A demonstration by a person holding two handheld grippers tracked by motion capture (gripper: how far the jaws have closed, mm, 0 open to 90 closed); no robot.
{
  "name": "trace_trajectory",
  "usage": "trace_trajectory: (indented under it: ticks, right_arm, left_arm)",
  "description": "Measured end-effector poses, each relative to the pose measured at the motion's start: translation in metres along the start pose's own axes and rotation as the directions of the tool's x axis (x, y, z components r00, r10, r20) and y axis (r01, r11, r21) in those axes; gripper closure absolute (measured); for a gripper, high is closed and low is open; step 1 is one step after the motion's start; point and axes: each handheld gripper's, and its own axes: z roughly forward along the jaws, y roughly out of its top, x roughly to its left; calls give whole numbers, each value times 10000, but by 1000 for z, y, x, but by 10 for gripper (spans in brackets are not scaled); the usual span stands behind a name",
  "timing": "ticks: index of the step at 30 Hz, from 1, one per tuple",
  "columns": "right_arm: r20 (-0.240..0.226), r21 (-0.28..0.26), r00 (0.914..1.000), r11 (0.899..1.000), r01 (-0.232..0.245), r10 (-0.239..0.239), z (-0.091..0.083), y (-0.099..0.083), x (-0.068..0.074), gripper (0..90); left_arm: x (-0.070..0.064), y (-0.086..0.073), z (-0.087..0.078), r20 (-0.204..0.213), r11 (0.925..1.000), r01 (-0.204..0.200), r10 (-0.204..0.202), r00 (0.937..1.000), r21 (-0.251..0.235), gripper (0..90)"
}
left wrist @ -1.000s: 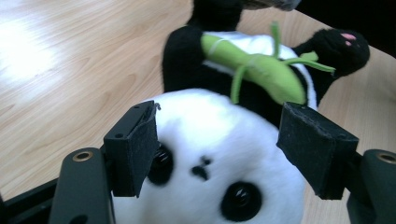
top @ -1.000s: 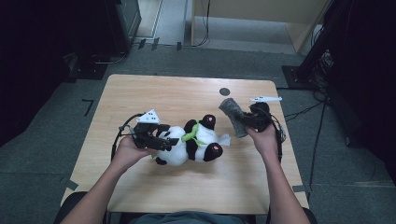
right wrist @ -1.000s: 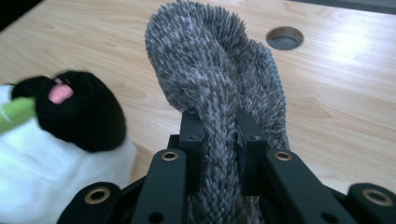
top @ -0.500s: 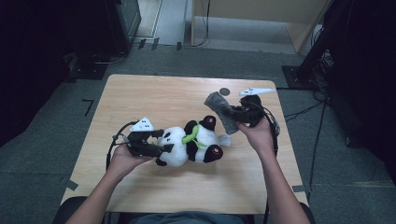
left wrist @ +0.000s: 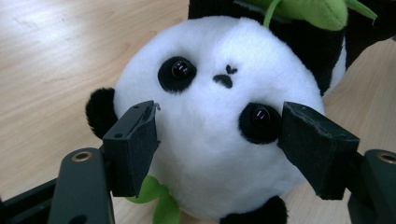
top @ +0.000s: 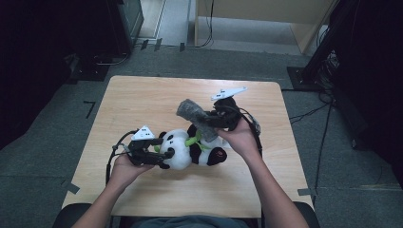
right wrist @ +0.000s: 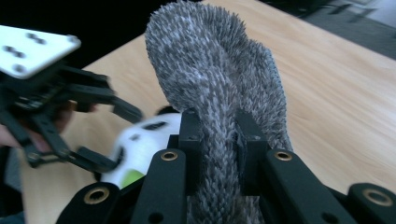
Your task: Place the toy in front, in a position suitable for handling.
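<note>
Left gripper is sitting with its jaws spread wide around the panda plush head: one pad is pressing against the cheek below the panda's eye, the other is resting against the opposite eye patch, so the head is filling the whole gap between the fingers. Contact on both sides, but the plush isn't visibly squashed, so jaws are apart, bracketing rather than clamping. In the high view the panda plush is lying on its side on the wooden table, head pointing toward the left gripper, feet toward the person's right hand. Right gripper is pinching a grey fuzzy sock: both pads are squeezed together on its narrow end, and the rest of the sock is sticking out past the fingertips. High view is showing the right gripper holding the grey fuzzy sock lifted just above the panda's body, near its green leaf.
</note>
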Motion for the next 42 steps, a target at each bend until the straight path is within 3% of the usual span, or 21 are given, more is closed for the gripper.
trace_trajectory:
  ticks: [2,7,14,21,30,33,42]
  right_arm:
    - [-359,40,9990,9996,273,-272,10,6,10,772]
    - [-697,320,9955,9972,671,-648,31,14,23,773]
    - [-928,847,9930,9931,807,-728,59,9,29,775]
    - [-1133,1346,9899,9858,1002,-852,81,3,38,776]
    - [-1199,1800,9919,9817,625,-412,96,-8,30,784]
    - [-1047,1896,9938,9802,571,-377,97,-10,25,785]
    - [-524,2095,9977,9773,-319,439,93,-12,2,790]
  left_arm:
    - [-1,-4,4,-245,9999,66,-68,9997,-99,228]
    - [3,-9,9,-241,9998,191,-191,9995,12,89]
    - [7,-16,14,157,9981,602,-600,9981,-113,84]
    - [9,-19,15,253,9972,694,-687,9973,-291,140]
    - [7,-19,15,209,9975,652,-647,9977,-276,230]
    - [7,-19,15,228,9976,646,-641,9977,-230,256]
    - [7,-19,14,245,9977,662,-658,9975,-172,300]
